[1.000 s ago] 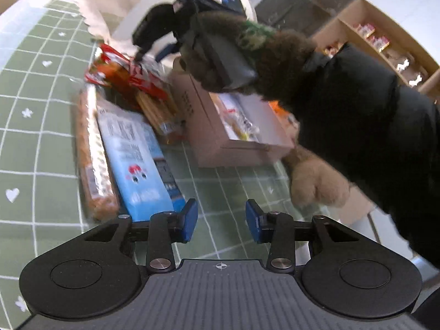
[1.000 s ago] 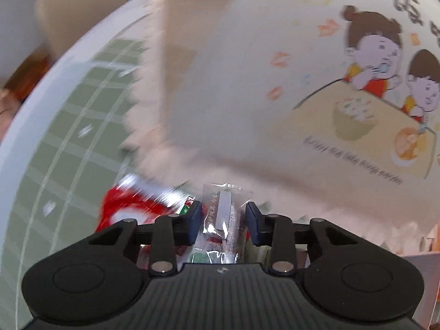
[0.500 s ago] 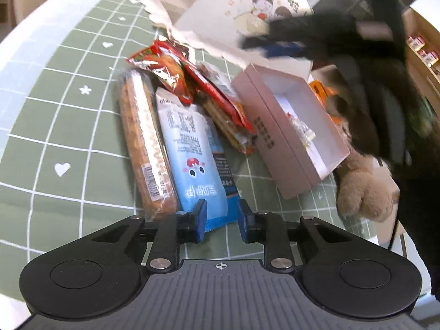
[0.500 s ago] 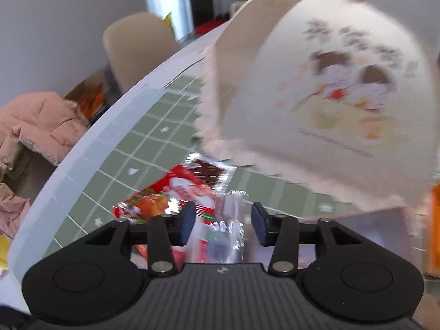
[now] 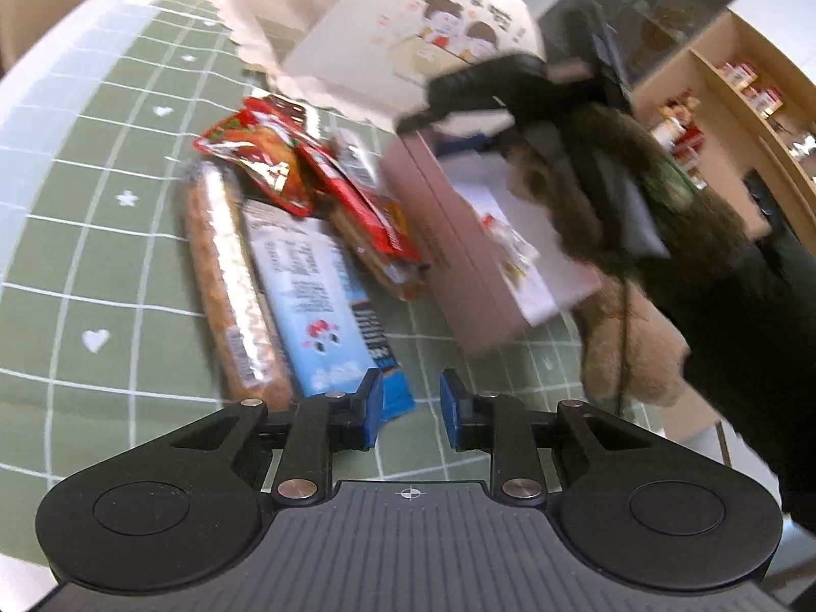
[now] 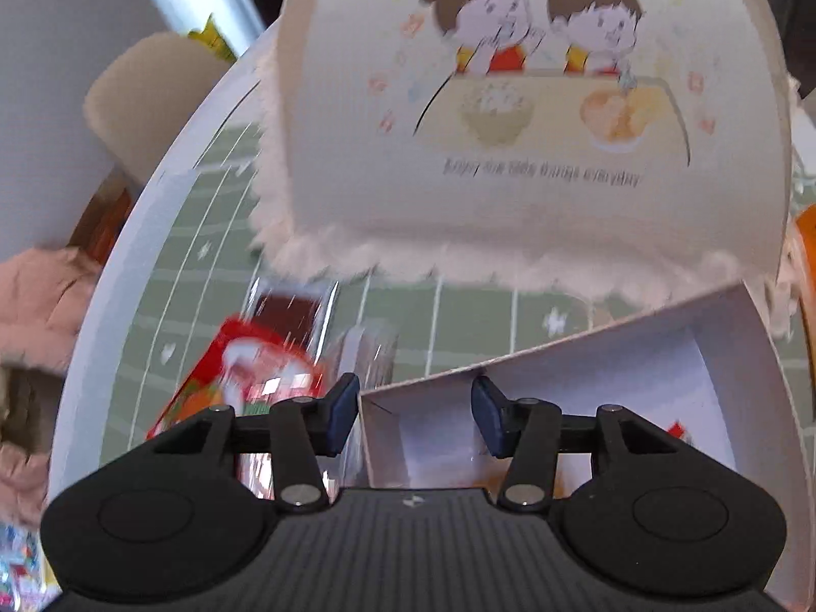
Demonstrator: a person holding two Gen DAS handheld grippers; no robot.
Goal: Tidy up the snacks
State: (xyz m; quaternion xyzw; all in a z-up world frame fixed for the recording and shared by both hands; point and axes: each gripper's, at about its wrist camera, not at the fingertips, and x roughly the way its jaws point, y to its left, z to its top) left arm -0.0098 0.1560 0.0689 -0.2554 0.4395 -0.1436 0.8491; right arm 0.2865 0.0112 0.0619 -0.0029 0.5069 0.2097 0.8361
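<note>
Several snack packets lie in a pile on the green checked cloth: a long brown biscuit pack (image 5: 224,280), a blue packet (image 5: 316,296) and red packets (image 5: 255,153). Right of them stands a pink box (image 5: 459,255), white inside, holding a small wrapped sweet (image 5: 505,245). My left gripper (image 5: 410,403) hovers at the blue packet's near end, jaws a narrow gap apart, nothing between them. My right gripper (image 6: 415,413) is open above the box's corner (image 6: 561,357) and holds nothing. A red packet (image 6: 245,382) and a clear wrapper (image 6: 367,352) lie just left of the box.
A white paper bag with cartoon children (image 6: 510,102) stands behind the pile and box. A hand in a furry brown sleeve (image 5: 612,194) reaches over the box. A plush toy's foot (image 5: 627,347) lies right of it. The table's white edge (image 6: 153,234) curves left, a chair (image 6: 148,102) beyond.
The right gripper's jaws have opened; the clear-wrapped snack is no longer between them, and the gripper has swung right over the box. The left jaws have narrowed.
</note>
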